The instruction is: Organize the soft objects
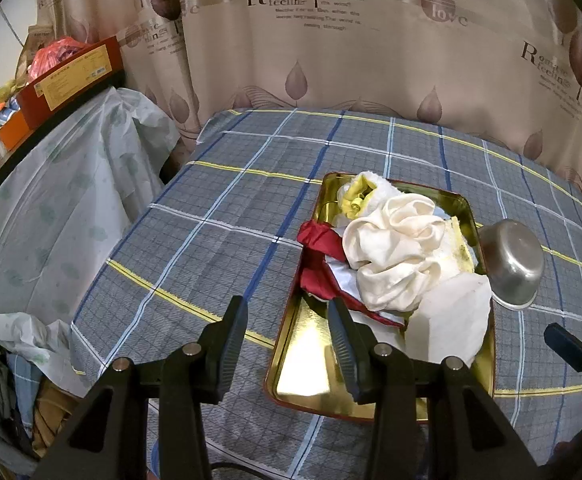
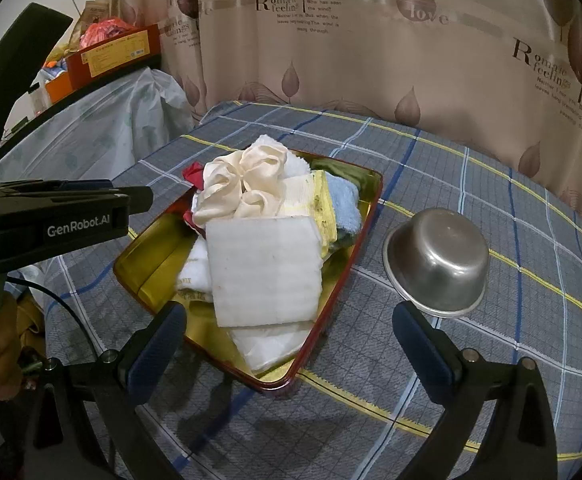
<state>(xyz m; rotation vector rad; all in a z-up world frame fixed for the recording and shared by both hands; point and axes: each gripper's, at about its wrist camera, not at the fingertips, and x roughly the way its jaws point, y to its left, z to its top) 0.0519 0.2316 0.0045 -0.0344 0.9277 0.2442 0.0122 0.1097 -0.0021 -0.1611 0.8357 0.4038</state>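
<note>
the left gripper hovers with its fingers spread apart and nothing between them, over the near left edge of the gold tin tray. the right gripper is likewise released, its blue-padded fingers wide and empty, framing the near end of the tray, with one finger close to the steel bowl.

the soft objects lie piled in the tray: a folded white cloth on top at the near end, a crumpled cream satin cloth behind it, a red cloth hanging over the tray's left rim, a yellow-edged towel and a light blue towel toward the far right side.

the bowl sits upside down on the table's plaid cloth, just beside the tray's right rim. a printed curtain hangs behind the table, and a red box rests on a covered shelf at the left.
</note>
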